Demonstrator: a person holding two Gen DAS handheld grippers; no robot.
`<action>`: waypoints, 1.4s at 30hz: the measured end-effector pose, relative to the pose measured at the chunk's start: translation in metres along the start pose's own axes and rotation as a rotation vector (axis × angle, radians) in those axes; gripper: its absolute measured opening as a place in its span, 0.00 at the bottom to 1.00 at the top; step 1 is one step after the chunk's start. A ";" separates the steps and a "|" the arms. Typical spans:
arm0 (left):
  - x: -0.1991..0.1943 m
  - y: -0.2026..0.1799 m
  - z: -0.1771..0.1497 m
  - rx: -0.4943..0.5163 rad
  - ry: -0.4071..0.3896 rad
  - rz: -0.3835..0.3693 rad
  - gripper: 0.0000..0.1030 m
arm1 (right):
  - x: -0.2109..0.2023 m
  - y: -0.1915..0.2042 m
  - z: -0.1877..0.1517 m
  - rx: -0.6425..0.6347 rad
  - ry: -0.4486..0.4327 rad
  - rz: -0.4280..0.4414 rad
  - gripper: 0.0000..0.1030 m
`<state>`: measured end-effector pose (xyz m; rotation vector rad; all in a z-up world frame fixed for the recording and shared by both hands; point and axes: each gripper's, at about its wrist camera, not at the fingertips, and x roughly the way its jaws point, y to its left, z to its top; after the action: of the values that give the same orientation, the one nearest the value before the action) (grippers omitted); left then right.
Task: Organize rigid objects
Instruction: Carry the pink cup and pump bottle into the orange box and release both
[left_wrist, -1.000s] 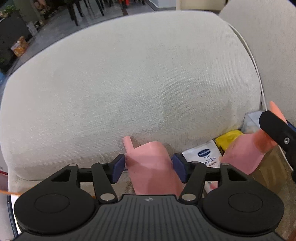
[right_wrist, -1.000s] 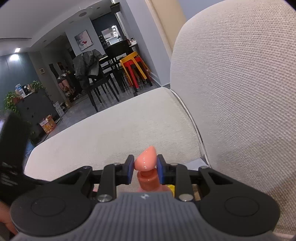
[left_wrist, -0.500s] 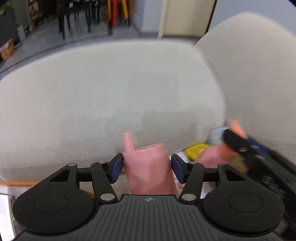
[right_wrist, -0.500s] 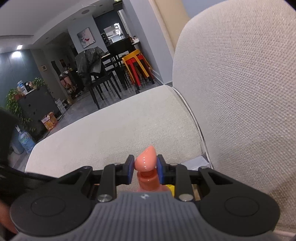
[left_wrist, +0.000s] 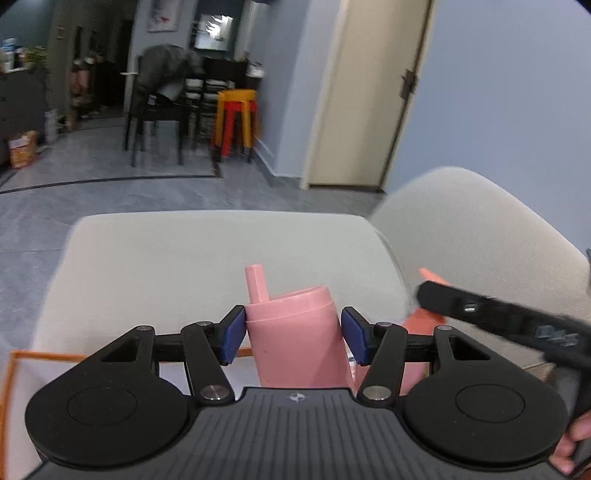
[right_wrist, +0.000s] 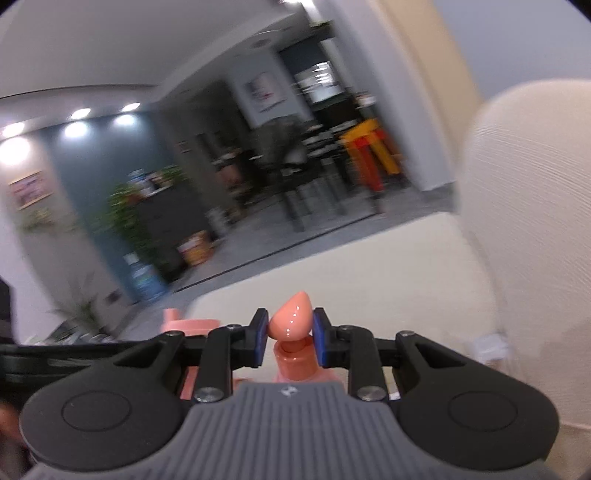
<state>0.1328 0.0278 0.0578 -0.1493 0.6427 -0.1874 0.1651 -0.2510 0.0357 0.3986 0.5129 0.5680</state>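
Two grips on show, nearest first. Left gripper (left_wrist: 293, 338) set about a pink plastic cup with a stubby straw spout (left_wrist: 295, 339), blue pads (left_wrist: 233, 339) beside its upper wall; left pad touching, right pad seeming a hair off, so contact judged light, firmness not certain. Right gripper (right_wrist: 290, 334) pinching the glossy orange teardrop-shaped pump head (right_wrist: 290, 324) of a salmon-pink plastic bottle (right_wrist: 295, 367), pads pressed to both sides of the head. Both things held up in the air in front of a cream fabric sofa cushion (left_wrist: 207, 254), bottle just right of the cup.

Handling, as judgement: rigid, probably light, smooth and somewhat slippery plastic. Tapered cup likely to slide downward if squeezed weakly; better taken just under the lid ridge. Pump head a poor handle, rounded and free to swivel or lift; neck or body safer.

Beyond, a rounded cream backrest (left_wrist: 480, 229); farther off, stacked yellow and red stools (left_wrist: 236, 118) beside dark dining chairs (left_wrist: 155, 110).
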 end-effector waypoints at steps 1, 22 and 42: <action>-0.003 0.008 -0.002 -0.019 -0.002 0.004 0.62 | 0.002 0.012 0.001 -0.013 0.016 0.035 0.24; 0.026 0.097 -0.034 -0.103 0.095 0.000 0.62 | 0.152 0.093 -0.054 -0.368 0.468 -0.080 0.24; 0.032 0.090 -0.042 -0.113 0.145 0.019 0.62 | 0.134 0.107 -0.059 -0.721 0.408 -0.212 0.40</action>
<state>0.1437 0.1051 -0.0116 -0.2397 0.7991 -0.1444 0.1864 -0.0755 -0.0052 -0.4629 0.6884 0.5900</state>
